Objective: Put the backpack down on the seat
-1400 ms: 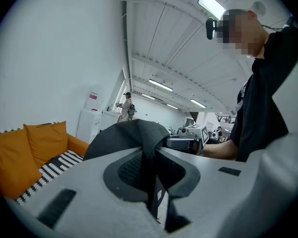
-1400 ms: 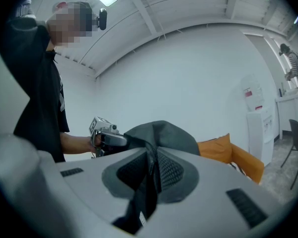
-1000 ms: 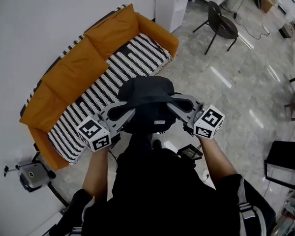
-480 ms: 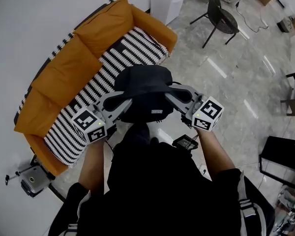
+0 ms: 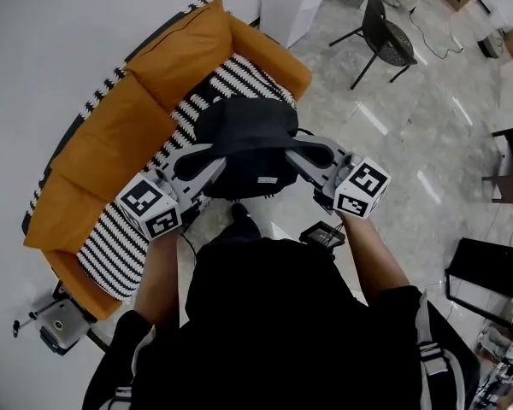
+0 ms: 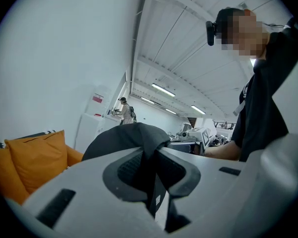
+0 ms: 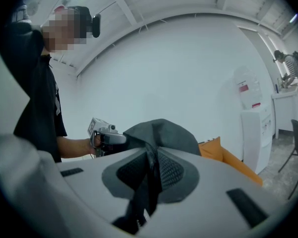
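Sofa [image 5: 103, 143] with orange cushions and a black-and-white striped seat [image 5: 111, 250] stands against the white wall at the far left. Black backpack [image 5: 244, 139] is held up in front of the person, over the seat's near edge toward its right end, carried between both claws. Left claw [image 5: 207, 159] is clenched on a fold of its fabric; right claw [image 5: 297, 154] is clenched on fabric at the opposite side.
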The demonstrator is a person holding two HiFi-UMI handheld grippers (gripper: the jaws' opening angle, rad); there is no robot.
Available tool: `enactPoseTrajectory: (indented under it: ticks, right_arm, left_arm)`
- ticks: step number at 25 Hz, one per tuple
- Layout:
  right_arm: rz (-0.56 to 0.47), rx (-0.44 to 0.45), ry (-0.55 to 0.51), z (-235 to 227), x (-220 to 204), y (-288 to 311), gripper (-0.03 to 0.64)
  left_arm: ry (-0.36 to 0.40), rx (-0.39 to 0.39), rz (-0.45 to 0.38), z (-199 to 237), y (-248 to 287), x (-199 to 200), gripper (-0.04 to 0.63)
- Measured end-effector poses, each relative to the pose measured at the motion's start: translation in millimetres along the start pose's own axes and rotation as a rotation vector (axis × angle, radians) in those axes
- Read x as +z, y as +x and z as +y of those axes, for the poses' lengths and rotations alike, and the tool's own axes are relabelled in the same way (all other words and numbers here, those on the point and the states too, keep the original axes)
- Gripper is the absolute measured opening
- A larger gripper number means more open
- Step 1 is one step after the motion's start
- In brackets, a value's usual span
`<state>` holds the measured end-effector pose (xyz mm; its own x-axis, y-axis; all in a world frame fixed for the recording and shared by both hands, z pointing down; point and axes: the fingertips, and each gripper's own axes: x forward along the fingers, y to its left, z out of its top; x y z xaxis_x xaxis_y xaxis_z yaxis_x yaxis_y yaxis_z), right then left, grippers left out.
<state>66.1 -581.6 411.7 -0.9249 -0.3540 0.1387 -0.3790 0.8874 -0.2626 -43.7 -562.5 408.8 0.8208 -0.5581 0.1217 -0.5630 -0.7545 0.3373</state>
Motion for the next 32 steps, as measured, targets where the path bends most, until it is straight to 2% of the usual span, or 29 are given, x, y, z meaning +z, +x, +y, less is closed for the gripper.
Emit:
enactPoseTrajectory:
  ticks: [6,18,23,32]
  right_arm:
    - [0.004,-0.008,0.011,-22,5,28,0.052]
    - [0.013,0.009,0.025,-73,14,53,0.051]
    - [0.019,0.043,0.044,-117,16,72,0.052]
    - [0.076,0.113,0.115,-197,8,117,0.052]
  left_arm:
    - [-0.008,-0.001,-0.010,37,4,12,0.053]
    - [-0.028,0.010,-0.003,84,32,24,0.054]
    - [-0.049,0.052,0.009,117,56,28,0.054]
    - [-0.147,0.145,0.032,191,96,20,0.055]
